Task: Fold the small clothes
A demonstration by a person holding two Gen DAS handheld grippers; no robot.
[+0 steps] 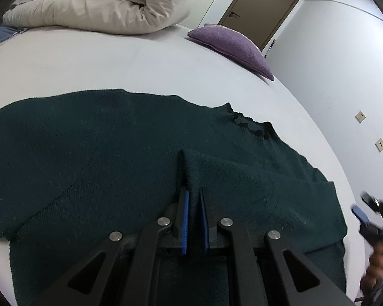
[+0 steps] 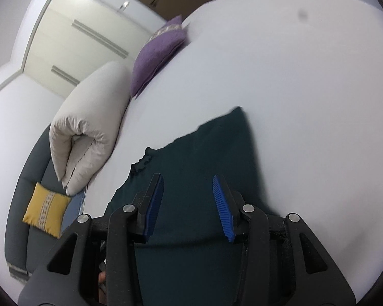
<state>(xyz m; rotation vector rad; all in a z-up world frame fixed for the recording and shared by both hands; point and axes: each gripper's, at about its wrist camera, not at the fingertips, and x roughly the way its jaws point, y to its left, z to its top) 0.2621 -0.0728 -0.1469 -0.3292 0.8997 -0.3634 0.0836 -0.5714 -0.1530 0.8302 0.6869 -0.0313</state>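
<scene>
Left wrist view: we are pinching a ridge of the dark green sweater [image 1: 130, 137] in the left gripper [image 1: 194, 196], jaws nearly closed. The right gripper [image 2: 188, 191] is hovering spread. On the bed [image 1: 115, 61], folding is barely starting.

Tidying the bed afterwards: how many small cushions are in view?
2: a purple cushion at the bed's far edge, and a yellow cushion on the dark sofa. Others may be hidden.

Dark green sweater [image 1: 115, 153] (purple cushion [image 1: 232, 46])
</scene>
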